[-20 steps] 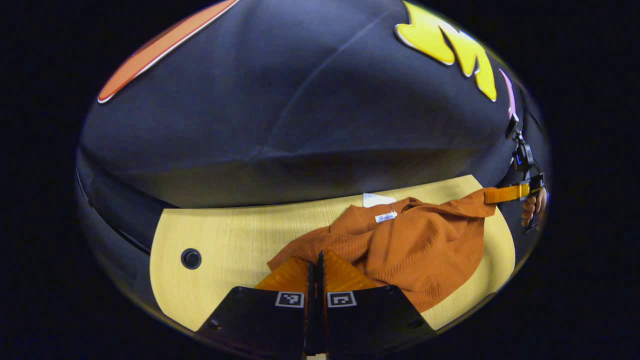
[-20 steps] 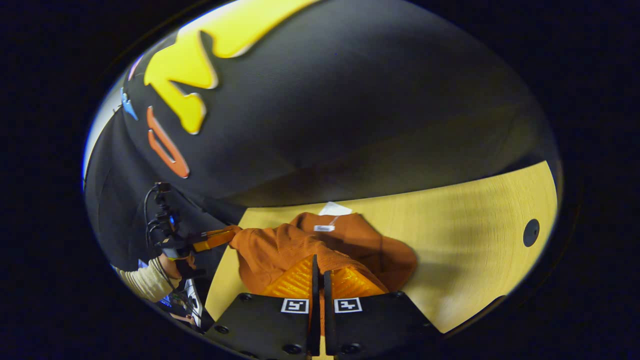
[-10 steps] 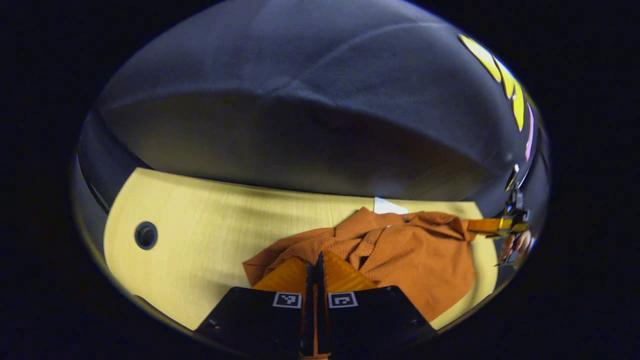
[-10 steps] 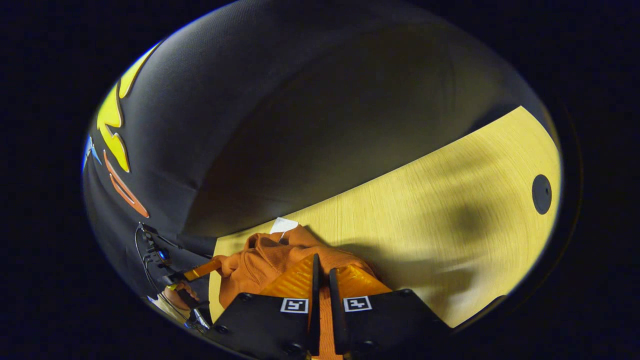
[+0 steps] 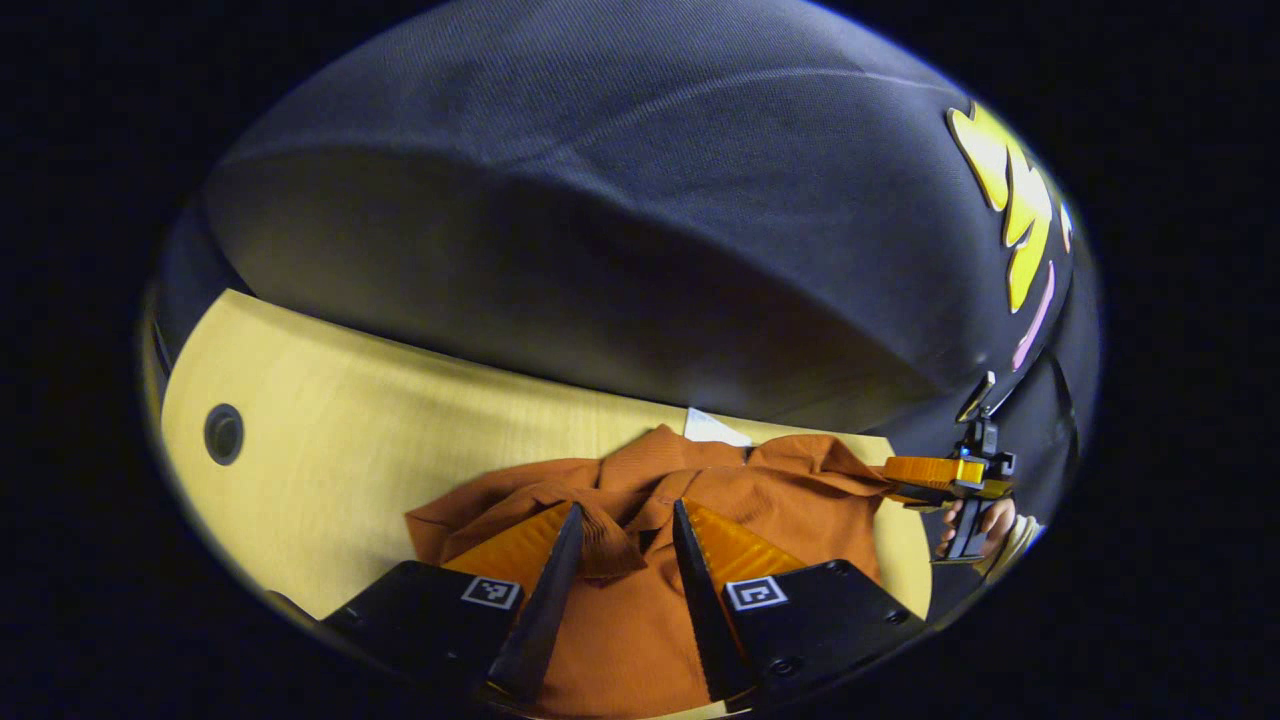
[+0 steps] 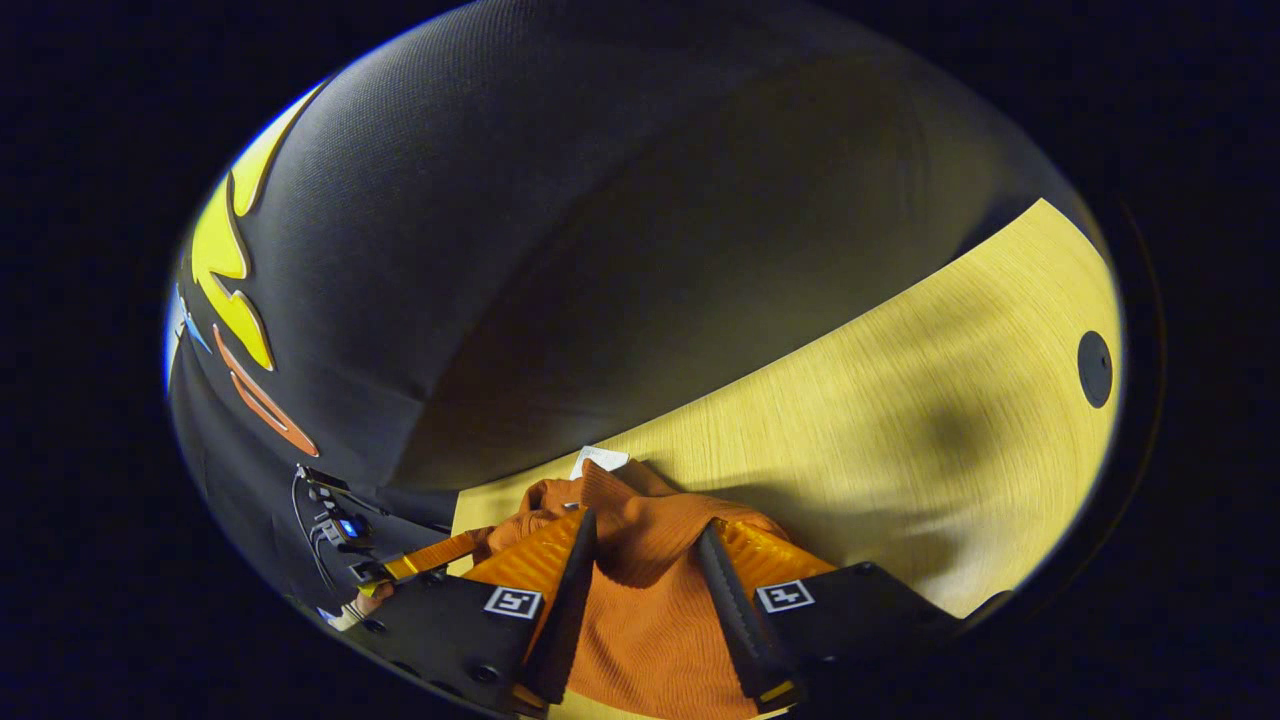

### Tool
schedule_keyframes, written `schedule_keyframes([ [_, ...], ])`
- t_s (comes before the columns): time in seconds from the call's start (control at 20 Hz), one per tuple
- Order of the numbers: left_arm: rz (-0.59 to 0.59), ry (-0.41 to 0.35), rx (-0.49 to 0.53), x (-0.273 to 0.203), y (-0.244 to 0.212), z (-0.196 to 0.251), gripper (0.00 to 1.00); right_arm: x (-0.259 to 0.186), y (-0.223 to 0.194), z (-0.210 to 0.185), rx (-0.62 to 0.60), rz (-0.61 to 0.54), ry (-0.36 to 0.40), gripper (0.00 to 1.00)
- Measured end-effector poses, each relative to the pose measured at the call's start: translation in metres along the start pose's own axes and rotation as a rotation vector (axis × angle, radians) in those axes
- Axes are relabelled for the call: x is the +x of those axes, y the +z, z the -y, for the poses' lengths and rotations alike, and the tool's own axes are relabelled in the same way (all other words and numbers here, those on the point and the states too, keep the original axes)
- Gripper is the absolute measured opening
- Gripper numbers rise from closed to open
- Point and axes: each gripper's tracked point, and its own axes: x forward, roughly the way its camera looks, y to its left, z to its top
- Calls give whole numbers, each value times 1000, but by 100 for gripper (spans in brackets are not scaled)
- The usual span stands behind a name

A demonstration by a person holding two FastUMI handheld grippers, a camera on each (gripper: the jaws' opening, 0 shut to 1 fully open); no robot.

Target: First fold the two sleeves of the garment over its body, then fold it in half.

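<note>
Rust-orange ribbed knit garment [image 5: 790, 500] lies bunched on the pale wooden table [image 5: 340, 420], near its back edge. Left gripper [image 5: 625, 520] stands released, fingers spread over a raised fold of the garment. Right gripper [image 6: 645, 530] likewise parted, garment fabric between its fingers; small white tag [image 6: 598, 460] at the garment's far edge.

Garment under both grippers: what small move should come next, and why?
Probably lift both grippers up and back. The left gripper and right gripper both have their jaws spread over the orange garment, so neither grips it. The garment lies bunched on the wooden table, so it likely needs re-gripping and smoothing.
</note>
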Motion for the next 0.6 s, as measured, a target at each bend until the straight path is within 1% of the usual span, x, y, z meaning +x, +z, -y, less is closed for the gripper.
schedule_keyframes([
  [0.05, -48, 38, 31, 4, -11, -8, 69, -1, -4, -1, 1, -3, -3, 68],
  [0.15, -138, 103, 62, 6, -30, -16, 71, -1, -4, -1, -9, -7, -2, 68],
  [0.2, -150, 113, 61, 10, -36, -20, 84, 0, -6, -1, -15, -9, -3, 68],
  [0.25, -132, 109, 52, 13, -33, -18, 75, -1, -6, -2, -19, -10, 0, 68],
  [0.4, -51, 41, 14, 17, -16, -3, 78, -8, -4, -7, -23, -9, 21, 68],
  [0.5, 53, 32, -4, 17, 8, -2, 81, -18, 3, -12, -32, 10, 29, 68],
  [0.55, 123, 34, -14, 13, 24, -1, 85, -24, 4, -18, -37, 23, 32, 68],
  [0.6, 193, 21, -28, 12, 41, 3, 77, -30, 10, -21, -45, 43, 31, 68],
])
